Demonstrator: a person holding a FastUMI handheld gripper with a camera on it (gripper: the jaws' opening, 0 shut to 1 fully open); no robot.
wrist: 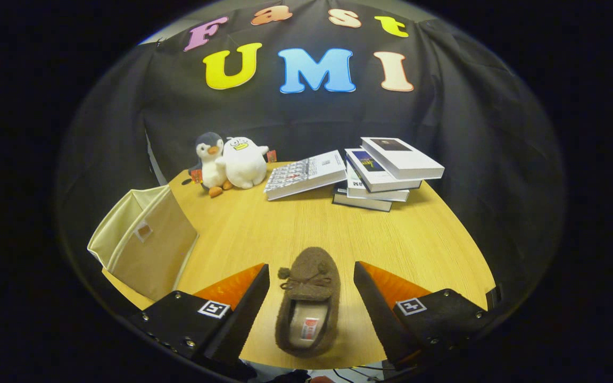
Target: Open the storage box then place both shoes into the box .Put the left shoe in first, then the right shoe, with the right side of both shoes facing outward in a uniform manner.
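Nothing legible: the slipper's (309, 298) insole tag between the spread gripper (312, 298) fingers, and the book (306, 174) covers at twelve o'clock, are too small.

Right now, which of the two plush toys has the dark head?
The penguin, left of the all-white toy and leaning against it. The open gripper straddles the slipper.

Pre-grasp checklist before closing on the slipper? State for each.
1. Gripper open: ok, fingers spread clear of the slipper's sides.
2. Brown slipper between the fingers: ok, toe pointing away.
3. Left or right shoe: cannot tell.
4. Second shoe located: cannot tell.
5. Storage box open: ok, it stands beyond the left finger, top open.
6. Path to box free: ok, bare table between; books and plush toys sit far back.
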